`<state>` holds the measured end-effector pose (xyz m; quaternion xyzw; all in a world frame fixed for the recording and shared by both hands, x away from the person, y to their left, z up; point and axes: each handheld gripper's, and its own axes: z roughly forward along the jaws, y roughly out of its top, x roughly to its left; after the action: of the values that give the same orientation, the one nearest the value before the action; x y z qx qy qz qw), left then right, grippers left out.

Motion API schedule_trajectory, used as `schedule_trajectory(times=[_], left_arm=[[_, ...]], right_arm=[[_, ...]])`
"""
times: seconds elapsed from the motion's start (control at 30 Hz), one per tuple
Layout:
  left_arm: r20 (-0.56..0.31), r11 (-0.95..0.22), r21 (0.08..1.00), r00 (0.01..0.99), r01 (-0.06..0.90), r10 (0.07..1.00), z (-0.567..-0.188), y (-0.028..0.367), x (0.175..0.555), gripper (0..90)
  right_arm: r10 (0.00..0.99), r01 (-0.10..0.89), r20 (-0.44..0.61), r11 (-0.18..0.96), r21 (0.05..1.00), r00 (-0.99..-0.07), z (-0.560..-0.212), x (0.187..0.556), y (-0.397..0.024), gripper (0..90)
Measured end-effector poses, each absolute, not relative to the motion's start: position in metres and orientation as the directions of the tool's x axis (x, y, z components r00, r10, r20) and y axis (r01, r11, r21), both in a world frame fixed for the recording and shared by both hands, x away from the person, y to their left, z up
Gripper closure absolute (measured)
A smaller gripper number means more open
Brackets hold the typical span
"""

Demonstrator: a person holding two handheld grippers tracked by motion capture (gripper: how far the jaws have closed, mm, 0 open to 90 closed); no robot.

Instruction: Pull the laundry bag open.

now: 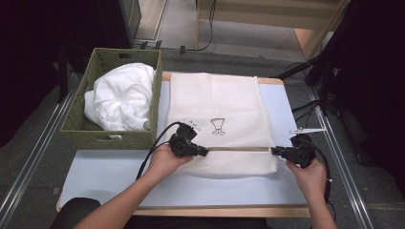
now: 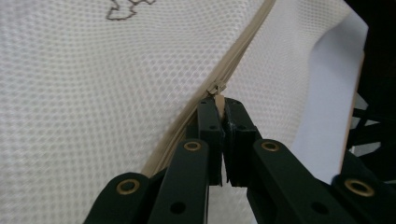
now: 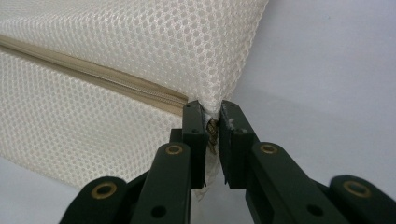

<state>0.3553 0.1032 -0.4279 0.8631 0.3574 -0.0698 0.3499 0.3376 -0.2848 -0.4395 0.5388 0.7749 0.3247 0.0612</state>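
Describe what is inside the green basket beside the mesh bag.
The basket holds a crumpled white cloth, bunched up and rising above the rim. Whatever lies under the cloth, and the basket's floor, is covered and cannot be seen.

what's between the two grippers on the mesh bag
In the high view, the beige zipper runs along the white mesh laundry bag from the left gripper to the right gripper. Nothing else lies on that stretch.
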Motion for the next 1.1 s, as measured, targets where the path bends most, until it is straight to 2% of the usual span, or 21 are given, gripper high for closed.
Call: schedule_trajectory(times=[0.17, 0.43, 1.1], left_arm=[[-0.347, -0.497, 0.557, 0.731, 0.665, 0.588, -0.427, 0.112, 0.352, 88.3], [-0.37, -0.481, 0.549, 0.715, 0.683, 0.593, -0.431, 0.113, 0.353, 88.3], [-0.349, -0.499, 0.549, 0.727, 0.67, 0.592, -0.423, 0.116, 0.346, 88.4]], right_arm=[[0.874, 0.804, 0.276, 0.189, 0.564, -0.399, -0.443, 0.339, -0.289, 82.8], [0.876, 0.8, 0.26, 0.204, 0.564, -0.406, -0.442, 0.338, -0.286, 83.0], [0.867, 0.799, 0.271, 0.21, 0.564, -0.419, -0.439, 0.339, -0.285, 83.5]])
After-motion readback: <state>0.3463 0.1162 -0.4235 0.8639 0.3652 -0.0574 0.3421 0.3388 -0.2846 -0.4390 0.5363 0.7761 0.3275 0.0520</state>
